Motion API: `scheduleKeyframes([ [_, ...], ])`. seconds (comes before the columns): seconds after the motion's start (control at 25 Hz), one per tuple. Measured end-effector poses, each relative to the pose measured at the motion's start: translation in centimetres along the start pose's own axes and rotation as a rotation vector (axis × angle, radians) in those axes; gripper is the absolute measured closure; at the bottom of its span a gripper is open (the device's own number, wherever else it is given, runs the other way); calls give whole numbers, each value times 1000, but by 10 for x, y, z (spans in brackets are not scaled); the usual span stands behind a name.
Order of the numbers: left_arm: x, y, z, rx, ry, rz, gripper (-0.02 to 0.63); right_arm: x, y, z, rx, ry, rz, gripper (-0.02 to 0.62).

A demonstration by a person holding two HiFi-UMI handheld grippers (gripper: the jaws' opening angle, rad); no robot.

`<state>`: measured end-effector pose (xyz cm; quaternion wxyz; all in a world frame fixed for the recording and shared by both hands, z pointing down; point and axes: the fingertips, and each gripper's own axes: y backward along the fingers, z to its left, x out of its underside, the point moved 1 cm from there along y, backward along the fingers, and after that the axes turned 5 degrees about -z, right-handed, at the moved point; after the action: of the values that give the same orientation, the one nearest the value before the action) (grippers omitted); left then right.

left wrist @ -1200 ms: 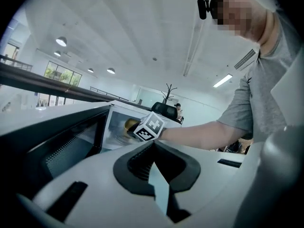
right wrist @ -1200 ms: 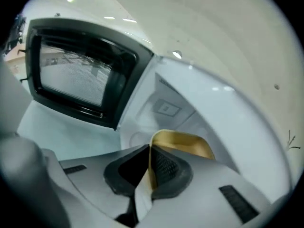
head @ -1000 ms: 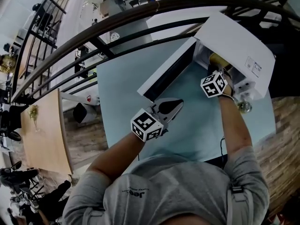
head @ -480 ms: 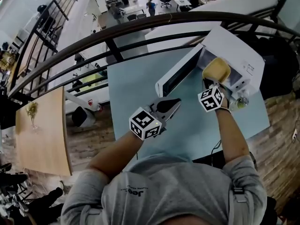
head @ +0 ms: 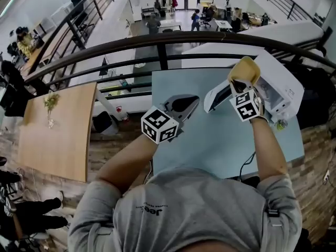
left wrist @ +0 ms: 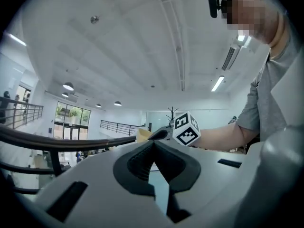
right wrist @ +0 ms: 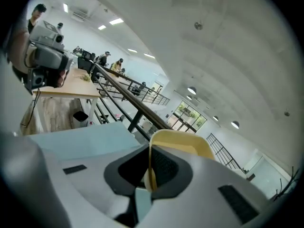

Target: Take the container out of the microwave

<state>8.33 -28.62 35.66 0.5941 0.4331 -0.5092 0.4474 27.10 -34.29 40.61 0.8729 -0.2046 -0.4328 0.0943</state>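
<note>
My right gripper [head: 240,86] is shut on the wall of a yellow container [head: 244,70] and holds it in the air, in front of and above the white microwave [head: 285,86]. The microwave's door [head: 216,96] stands open. In the right gripper view the container's [right wrist: 186,144] thin wall runs between the pads of the right gripper [right wrist: 151,169]. My left gripper [head: 192,101] hovers over the light blue table [head: 220,140], left of the door, shut with nothing in it. In the left gripper view its jaws [left wrist: 153,144] meet at the tips, and the container [left wrist: 142,135] shows beyond them.
A dark railing [head: 173,38] runs along the table's far side, with a drop to a lower floor behind it. To the left stands a wooden table [head: 58,133]. A small round object [head: 281,124] lies at the microwave's near corner. A cable [head: 245,163] hangs at the table's near edge.
The right gripper has drawn the yellow container out of the microwave and lifted it. The left gripper has risen too, staying shut. The head view has swung toward the railing.
</note>
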Motion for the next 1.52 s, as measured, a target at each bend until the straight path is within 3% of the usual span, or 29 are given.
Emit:
scheduleKeyframes([
  [0.36, -58, 110, 61, -199, -79, -50, 597, -163, -13, 62, -134, 85, -203, 569],
  [0.56, -78, 150, 91, -301, -103, -71, 597, -217, -33, 87, -199, 107, -285, 569],
  [0.8, -99, 179, 133, -387, -107, -85, 597, -262, -70, 108, -270, 123, -304, 569],
  [1.12, -72, 198, 183, -457, -80, -65, 597, -271, -135, 157, -342, 146, -291, 569],
  [1.52, -3, 185, 253, -534, -13, -14, 597, -220, -239, 200, -417, 134, -189, 569],
])
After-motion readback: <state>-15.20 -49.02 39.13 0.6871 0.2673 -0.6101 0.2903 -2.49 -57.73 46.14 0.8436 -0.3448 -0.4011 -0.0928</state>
